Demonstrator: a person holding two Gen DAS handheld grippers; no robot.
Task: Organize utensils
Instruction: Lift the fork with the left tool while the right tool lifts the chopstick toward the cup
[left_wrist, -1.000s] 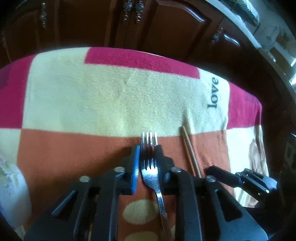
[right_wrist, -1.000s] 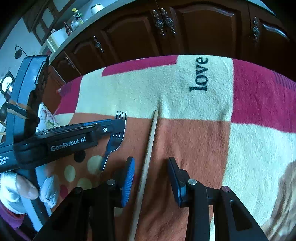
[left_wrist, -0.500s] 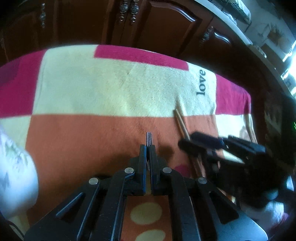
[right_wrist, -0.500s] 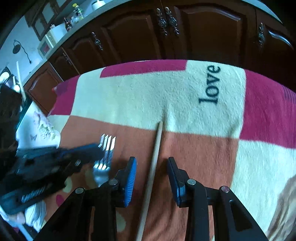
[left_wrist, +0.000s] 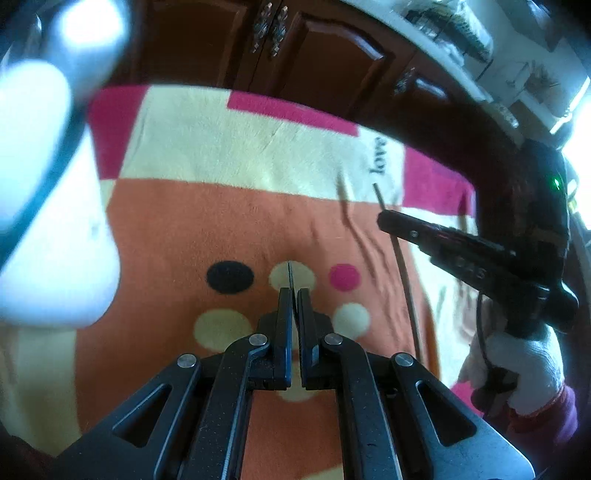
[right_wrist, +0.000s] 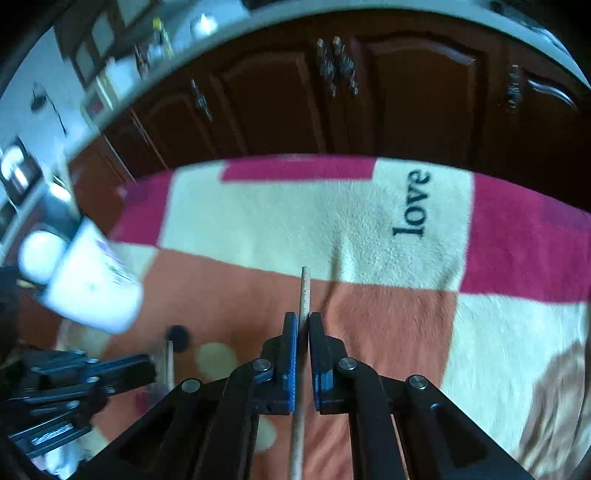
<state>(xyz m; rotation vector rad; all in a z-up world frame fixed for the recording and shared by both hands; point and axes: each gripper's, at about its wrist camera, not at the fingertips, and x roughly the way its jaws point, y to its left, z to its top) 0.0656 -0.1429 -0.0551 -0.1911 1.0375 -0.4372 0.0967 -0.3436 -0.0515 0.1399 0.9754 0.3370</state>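
Fork (left_wrist: 289, 275) clamped, L claw (left_wrist: 293, 295) | chopstick (right_wrist: 304, 295) clamped, R claw (right_wrist: 303, 321) | blanket (right_wrist: 277, 229) mid bare

My worktop (right_wrist: 517, 332) was covered by a fleecy blanket (right_wrist: 258, 229) in cream, magenta and orange blocks, with "love" printed on a cream block; dots in black, cream and pink marked the orange block (left_wrist: 184, 229); a white patterned container (right_wrist: 92, 291) stood at its left edge.

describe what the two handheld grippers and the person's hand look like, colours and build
Both grippers are black plastic scissor linkages with silver pivot pins. The right gripper has blue ribbed pads; the left gripper's pads look dark blue. The hand wears a white knit glove with a maroon sleeve cuff, and a black cable runs beside it.
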